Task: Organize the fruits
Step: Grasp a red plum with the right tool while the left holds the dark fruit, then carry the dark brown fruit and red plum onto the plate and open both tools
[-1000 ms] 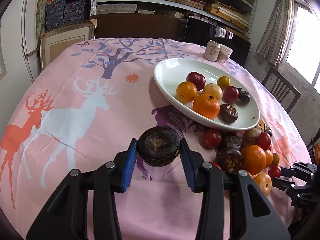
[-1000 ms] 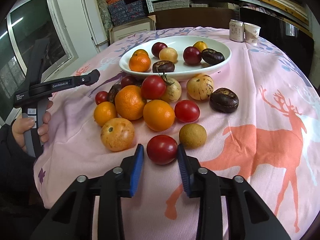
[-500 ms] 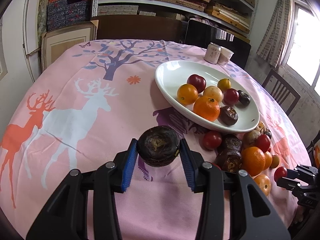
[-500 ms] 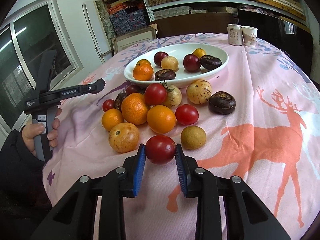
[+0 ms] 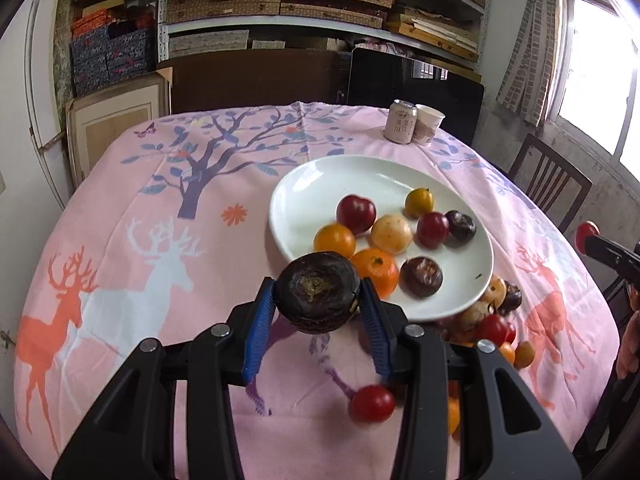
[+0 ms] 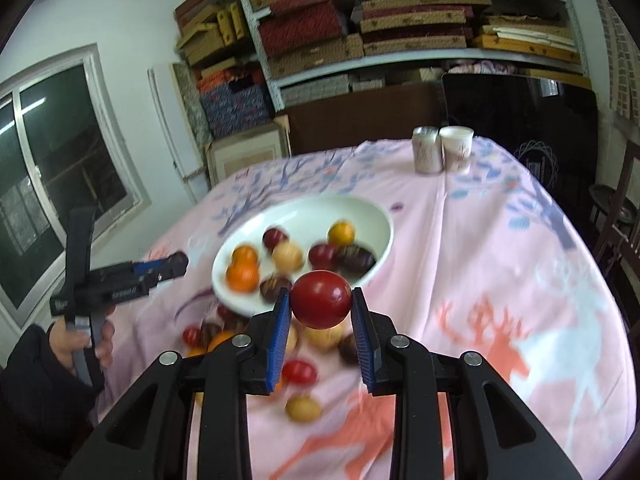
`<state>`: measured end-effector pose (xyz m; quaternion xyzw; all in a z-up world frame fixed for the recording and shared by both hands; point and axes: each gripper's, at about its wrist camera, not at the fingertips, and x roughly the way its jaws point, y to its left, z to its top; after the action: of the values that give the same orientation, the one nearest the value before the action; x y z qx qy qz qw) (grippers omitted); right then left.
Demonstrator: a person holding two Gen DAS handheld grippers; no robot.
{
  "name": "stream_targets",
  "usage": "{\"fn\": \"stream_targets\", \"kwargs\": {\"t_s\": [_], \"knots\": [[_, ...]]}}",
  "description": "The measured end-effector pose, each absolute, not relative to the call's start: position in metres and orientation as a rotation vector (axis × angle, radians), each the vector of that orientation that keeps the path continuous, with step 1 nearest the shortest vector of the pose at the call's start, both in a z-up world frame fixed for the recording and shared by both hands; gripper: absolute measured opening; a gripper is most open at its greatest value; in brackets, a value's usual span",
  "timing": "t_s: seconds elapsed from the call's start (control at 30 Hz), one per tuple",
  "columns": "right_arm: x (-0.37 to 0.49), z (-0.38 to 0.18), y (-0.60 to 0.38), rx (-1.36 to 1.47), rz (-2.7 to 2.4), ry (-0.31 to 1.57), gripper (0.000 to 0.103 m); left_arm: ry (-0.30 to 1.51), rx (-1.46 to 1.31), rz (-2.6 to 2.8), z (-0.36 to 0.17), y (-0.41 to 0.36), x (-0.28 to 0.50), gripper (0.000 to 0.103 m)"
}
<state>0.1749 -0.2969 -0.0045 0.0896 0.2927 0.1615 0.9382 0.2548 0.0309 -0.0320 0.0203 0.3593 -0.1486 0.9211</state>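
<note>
Dark brown wrinkled fruit (image 5: 318,292) clamped between the blue pads of the left tool (image 5: 318,312), held in the air just short of the near rim of the white plate (image 5: 316,196). Red fruit (image 6: 321,299) gripped the same way in the right tool (image 6: 320,316), also lifted, hanging in front of the plate's near edge (image 6: 380,220).

Plate already carries two red fruits, two orange ones, a pale yellow one, a small yellow one and two dark ones, all gathered on its right half; left half bare.

Loose fruit pile (image 5: 492,320) lies on the pink deer-print cloth (image 5: 160,208) covering the surface, just beside and partly under the plate's right edge. One red fruit (image 5: 372,403) sits apart, near the left tool's right finger.

Right wrist view is motion-blurred; fruit under the tool there cannot be told apart clearly.

Can (image 5: 400,122) and paper cup (image 5: 427,124) stand touching at the far edge of the surface, well behind the plate
</note>
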Motion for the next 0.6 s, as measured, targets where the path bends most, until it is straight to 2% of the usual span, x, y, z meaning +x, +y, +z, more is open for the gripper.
{"fn": "stream_targets", "kwargs": {"t_s": [0.13, 0.23, 0.4, 0.6], "knots": [[0.224, 0.008, -0.296, 0.201, 0.308, 0.579, 0.030, 0.728, 0.035, -0.321, -0.018, 0.009, 0.291, 0.042], [0.270, 0.002, -0.283, 0.235, 0.327, 0.634, 0.031, 0.762, 0.003, -0.317, -0.022, -0.002, 0.324, 0.042], [0.330, -0.026, -0.238, 0.180, 0.364, 0.725, 0.031, 0.830, -0.023, -0.275, -0.045, -0.007, 0.365, 0.042], [0.359, -0.054, -0.208, 0.106, 0.363, 0.784, 0.033, 0.877, -0.065, -0.252, -0.064, 0.001, 0.383, 0.044]]}}
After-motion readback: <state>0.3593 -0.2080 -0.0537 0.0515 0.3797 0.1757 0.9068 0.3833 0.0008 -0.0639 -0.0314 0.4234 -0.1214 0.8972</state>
